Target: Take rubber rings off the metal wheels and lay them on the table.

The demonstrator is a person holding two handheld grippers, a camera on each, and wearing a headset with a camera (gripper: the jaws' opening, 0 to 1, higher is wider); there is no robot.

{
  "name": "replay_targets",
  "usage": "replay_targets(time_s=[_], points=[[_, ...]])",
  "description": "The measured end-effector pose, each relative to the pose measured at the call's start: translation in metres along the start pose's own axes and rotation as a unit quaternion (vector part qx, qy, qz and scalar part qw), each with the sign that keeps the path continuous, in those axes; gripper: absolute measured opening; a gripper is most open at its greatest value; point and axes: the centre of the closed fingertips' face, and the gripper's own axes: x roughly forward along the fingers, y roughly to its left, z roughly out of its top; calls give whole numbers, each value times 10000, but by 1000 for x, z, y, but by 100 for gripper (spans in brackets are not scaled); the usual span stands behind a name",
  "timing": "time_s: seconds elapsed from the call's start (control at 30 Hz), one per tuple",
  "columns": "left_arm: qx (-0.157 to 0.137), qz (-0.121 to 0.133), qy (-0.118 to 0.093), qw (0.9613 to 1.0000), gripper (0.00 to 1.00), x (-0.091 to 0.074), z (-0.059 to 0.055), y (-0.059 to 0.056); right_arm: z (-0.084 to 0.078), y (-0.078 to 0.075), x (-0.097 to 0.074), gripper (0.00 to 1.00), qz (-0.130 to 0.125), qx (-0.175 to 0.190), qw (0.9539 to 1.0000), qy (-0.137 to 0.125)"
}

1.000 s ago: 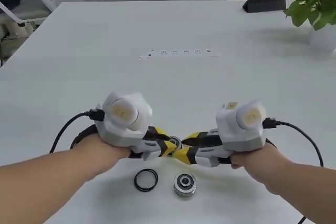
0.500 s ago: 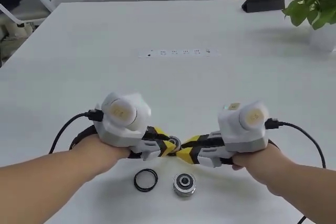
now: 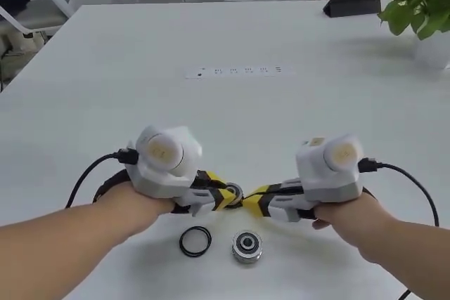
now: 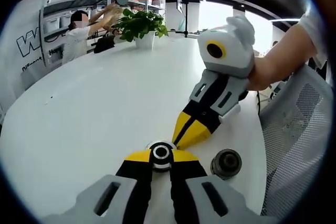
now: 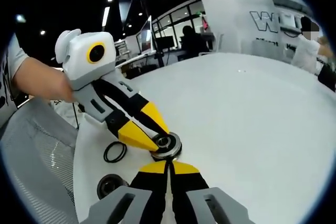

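Wheel (image 3: 233, 191): above the tabletop (image 3: 232, 117), between both grippers' tips.
Left gripper (image 3: 223, 197): fingers clamped on the wheel, one on either side.
Right gripper (image 3: 251, 198): fingers pressed together, tips at the wheel's rim; any grip on rubber is unclear.
Wheel's facing: hub face tilted upward, axle roughly upright.
Below: loose ring (image 3: 195, 240) lying flat, just beside second wheel (image 3: 247, 245).
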Motion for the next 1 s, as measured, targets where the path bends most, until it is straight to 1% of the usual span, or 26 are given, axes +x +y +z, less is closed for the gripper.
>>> replay_targets(time_s=[0.03,0.07,0.2,0.33,0.47,0.5,0.57,0.7,0.73,0.77,0.83,0.9,1.0], points=[[-4,1,-1,10000,7,0,0,0,2,-1,0,0,-20,32,10000,-50],[-9,3,-1,10000,7,0,0,0,1,-2,-1,0,-18,160,9999,-39],[-43,14,-2,10000,7,0,0,-1,2,-6,-2,0,-70,413,9991,-117],[-101,18,-16,9999,7,0,1,-1,6,-12,-3,0,-146,854,9959,-269],[-125,29,-24,9999,7,1,1,-4,5,-13,-4,0,-156,1038,9940,-304],[-126,33,-29,9999,7,1,1,-4,9,-12,-4,0,-125,1259,9910,-432],[-128,50,-33,9999,7,1,1,-4,11,-13,-6,0,-52,1436,9882,-536],[-71,45,-10,10000,6,1,2,-4,12,-10,-6,0,-17,1374,9889,-561],[-45,42,-4,10000,6,1,2,-4,14,-9,-6,0,42,1445,9877,-590],[-21,44,1,10000,6,2,2,-4,13,-10,-6,0,12,1440,9879,-578],[1,58,12,10000,7,2,2,-4,13,-9,-6,0,47,1481,9873,-573],[9,68,15,10000,6,2,2,-4,13,-8,-6,0,71,1575,9856,-610],[8,73,-1,10000,6,2,2,-4,14,-7,-7,0,104,1614,9848,-628]])
